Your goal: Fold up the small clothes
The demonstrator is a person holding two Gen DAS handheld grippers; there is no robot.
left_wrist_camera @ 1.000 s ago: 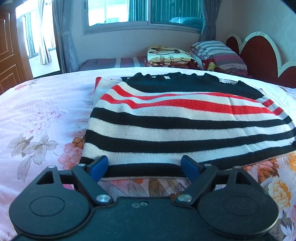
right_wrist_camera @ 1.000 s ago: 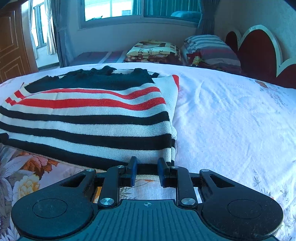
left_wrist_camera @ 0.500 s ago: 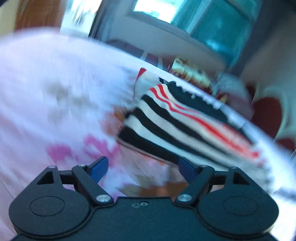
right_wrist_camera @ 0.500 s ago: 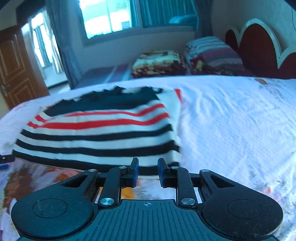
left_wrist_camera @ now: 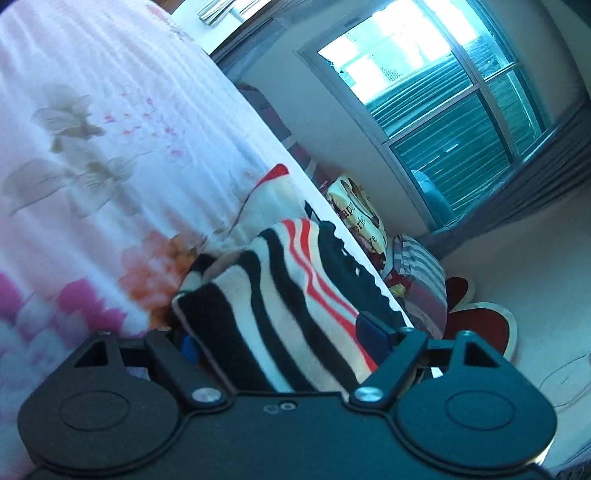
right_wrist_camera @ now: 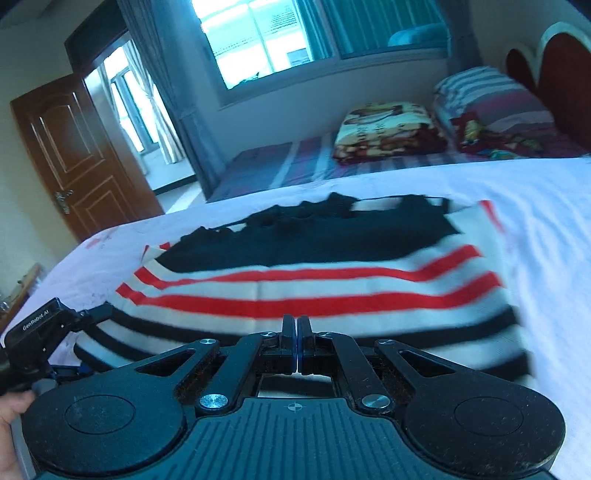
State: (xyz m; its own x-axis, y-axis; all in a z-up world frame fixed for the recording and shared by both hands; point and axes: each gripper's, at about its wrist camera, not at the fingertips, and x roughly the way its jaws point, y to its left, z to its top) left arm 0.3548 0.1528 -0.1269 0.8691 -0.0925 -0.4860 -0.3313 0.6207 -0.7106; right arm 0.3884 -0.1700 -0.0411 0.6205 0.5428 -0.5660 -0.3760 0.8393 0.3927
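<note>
Left hand-held gripper (left_wrist_camera: 280, 338): the jaws stand wide apart, and the near edge of the striped sweater (left_wrist_camera: 295, 295) bunches up between them, filling the gap. One blue pad (left_wrist_camera: 373, 332) is visible on the right side of the cloth; the opposite pad is mostly hidden behind the fabric. The jaws are released, not clamped on the cloth. The view is strongly tilted, with the floral bedsheet (left_wrist_camera: 92, 166) running off to the left of this gripper.

Right hand-held gripper (right_wrist_camera: 296, 343): the two pads are pressed together, fully clenched. Whether any cloth of the hem is pinched between them cannot be told, since the pads hide the contact line. The sweater (right_wrist_camera: 314, 280) lies directly ahead of this gripper, spread on the bed (right_wrist_camera: 554, 229), with black-and-white bands nearest, red stripes beyond, and the black upper section farthest away. The sweater's near right part is blurred.

The left tool body (right_wrist_camera: 40, 332) appears at the far left of the right gripper, at the sweater's near corner.

Beyond the bed: folded blankets (right_wrist_camera: 388, 129), a window (right_wrist_camera: 280, 33) and a wooden door (right_wrist_camera: 74, 155).
</note>
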